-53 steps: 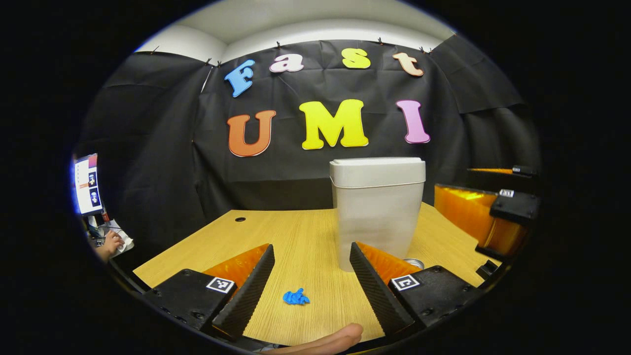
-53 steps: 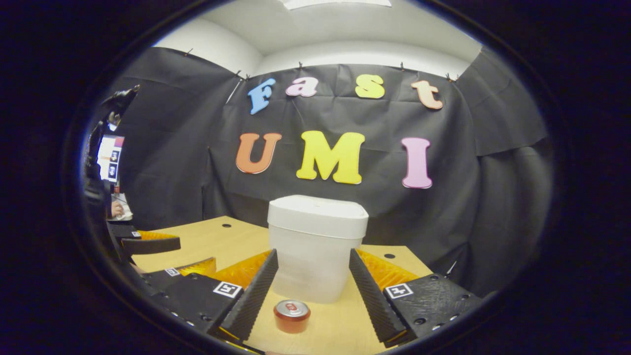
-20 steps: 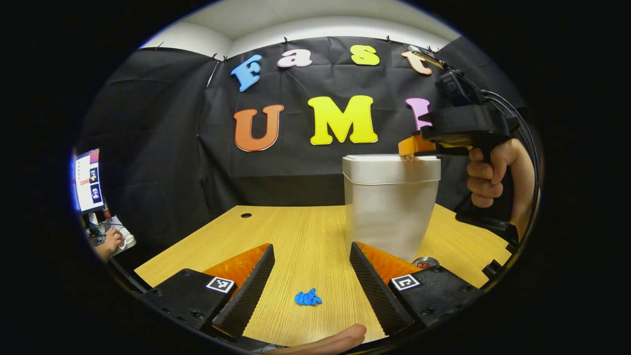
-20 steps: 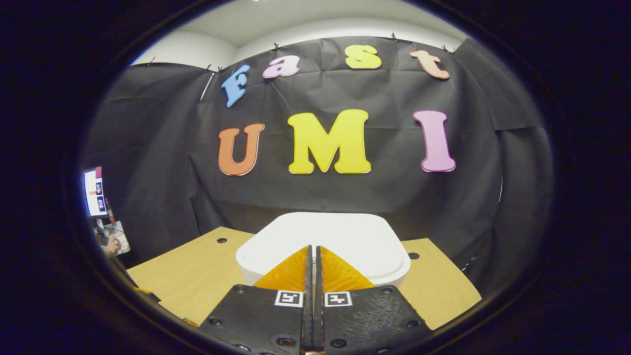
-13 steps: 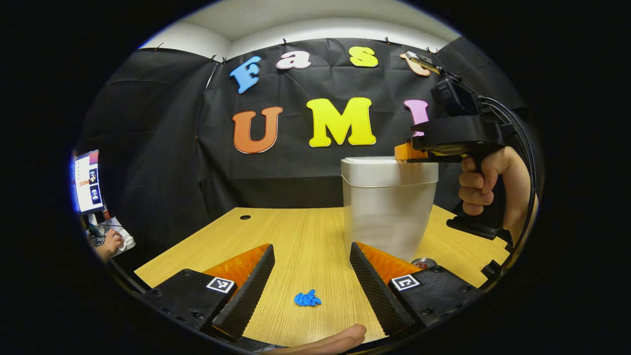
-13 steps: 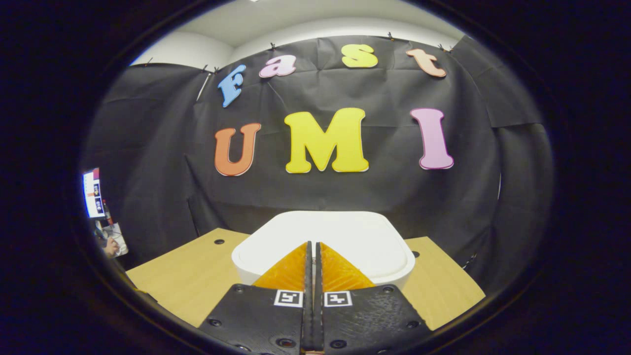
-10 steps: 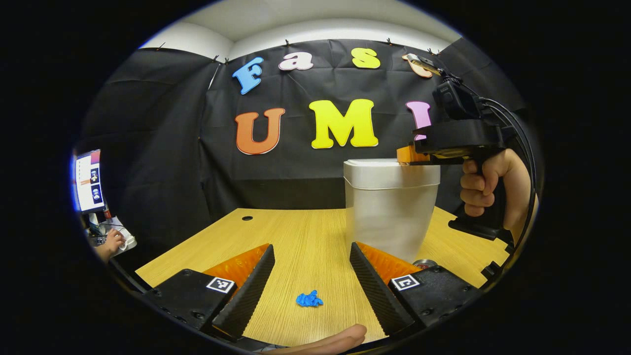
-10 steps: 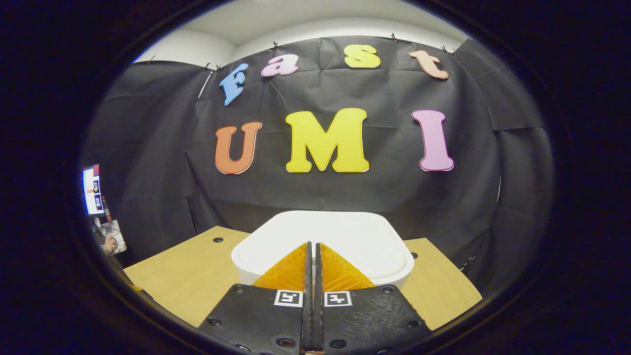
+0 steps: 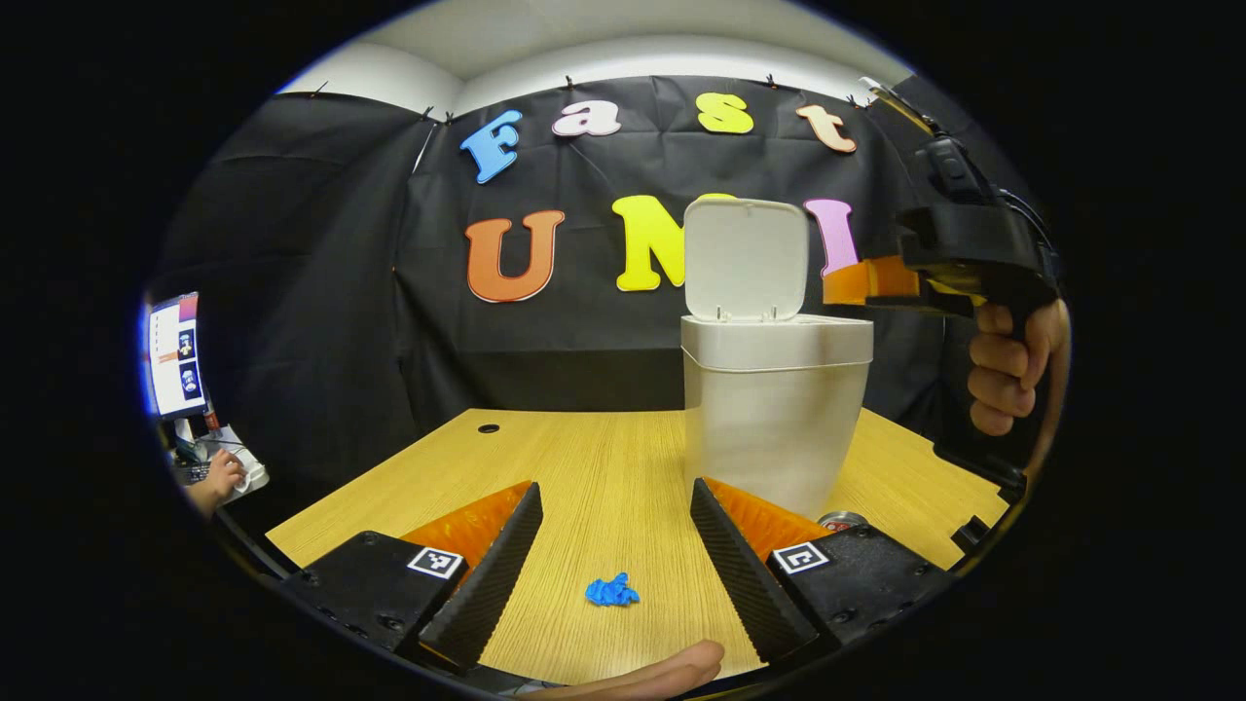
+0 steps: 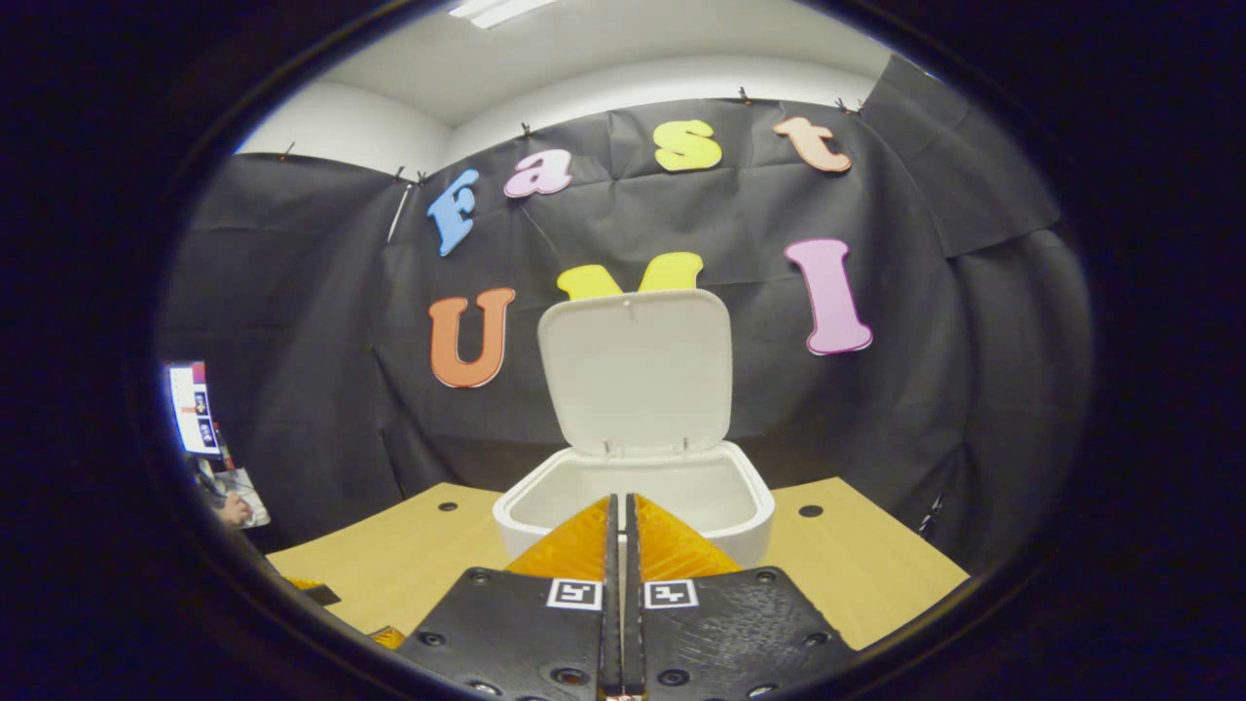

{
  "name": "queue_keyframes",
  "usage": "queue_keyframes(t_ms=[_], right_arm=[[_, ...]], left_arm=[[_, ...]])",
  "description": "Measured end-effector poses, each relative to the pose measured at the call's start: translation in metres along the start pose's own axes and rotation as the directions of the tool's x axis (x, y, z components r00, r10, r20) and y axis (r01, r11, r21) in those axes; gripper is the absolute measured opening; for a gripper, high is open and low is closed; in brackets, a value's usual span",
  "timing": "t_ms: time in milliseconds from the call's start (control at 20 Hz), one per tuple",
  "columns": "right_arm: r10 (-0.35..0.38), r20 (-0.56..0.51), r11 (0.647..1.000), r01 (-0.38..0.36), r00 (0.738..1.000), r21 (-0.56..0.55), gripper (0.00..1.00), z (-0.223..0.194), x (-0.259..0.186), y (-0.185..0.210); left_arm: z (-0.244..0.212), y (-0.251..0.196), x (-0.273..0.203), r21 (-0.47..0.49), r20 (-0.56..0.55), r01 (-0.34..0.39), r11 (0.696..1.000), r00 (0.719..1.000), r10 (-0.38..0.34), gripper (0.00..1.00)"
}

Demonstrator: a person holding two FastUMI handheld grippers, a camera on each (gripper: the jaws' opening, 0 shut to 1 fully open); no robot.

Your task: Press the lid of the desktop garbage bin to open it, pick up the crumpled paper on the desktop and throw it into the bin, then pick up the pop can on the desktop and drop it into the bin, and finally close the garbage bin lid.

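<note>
Lid (image 10: 635, 370) of the white plastic desktop bin (image 9: 776, 409) stands upright on its rear hinge, just ahead of the right gripper (image 10: 618, 501), whose jaws are pressed together on nothing and hover above the bin's open front rim; a hand (image 9: 1012, 365) holds that gripper. Left gripper (image 9: 615, 506) sits low over the light wooden desktop (image 9: 584, 467) with jaws spread wide, the small blue crumpled paper (image 9: 611, 591) lying between them and the bin beyond its right finger. Red pop can (image 9: 843, 521) peeks out just outside that right finger, beside the bin's base
</note>
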State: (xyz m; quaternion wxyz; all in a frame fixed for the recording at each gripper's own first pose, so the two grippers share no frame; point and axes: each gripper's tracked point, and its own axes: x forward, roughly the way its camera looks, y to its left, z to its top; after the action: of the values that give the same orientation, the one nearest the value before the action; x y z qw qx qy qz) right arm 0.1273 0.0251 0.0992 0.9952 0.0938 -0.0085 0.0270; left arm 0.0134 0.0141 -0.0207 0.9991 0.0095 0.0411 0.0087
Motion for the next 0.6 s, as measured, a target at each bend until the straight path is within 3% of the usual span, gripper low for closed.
queue_keyframes(t_ms=[300, 350, 450, 600], right_arm=[[0.002, -0.019, 0.999, -0.003, 1.0, -0.052, 0.01, -0.038, -0.029, -0.003], [-0.001, -0.019, 0.999, 0.0, 1.0, -0.052, 0.06, -0.043, -0.033, -0.003], [0.005, -0.023, 0.998, -0.006, 1.0, -0.064, 0.36, -0.052, -0.04, -0.003], [0.027, -0.035, 0.998, -0.029, 0.999, -0.063, 0.64, -0.066, -0.054, 0.0]], left_arm=[[-0.001, -0.004, 0.002, 0.01, 0.001, 0.003, 1.0, 1.0, -0.003, 0.99], [-0.002, -0.003, 0.002, 0.011, -0.002, 0.004, 1.0, 1.0, -0.004, 0.99], [-0.004, -0.005, 0.004, 0.016, -0.006, 0.004, 1.0, 1.0, -0.004, 0.99], [-0.005, -0.003, 0.004, 0.018, -0.008, 0.002, 1.0, 1.0, -0.002, 0.99]])
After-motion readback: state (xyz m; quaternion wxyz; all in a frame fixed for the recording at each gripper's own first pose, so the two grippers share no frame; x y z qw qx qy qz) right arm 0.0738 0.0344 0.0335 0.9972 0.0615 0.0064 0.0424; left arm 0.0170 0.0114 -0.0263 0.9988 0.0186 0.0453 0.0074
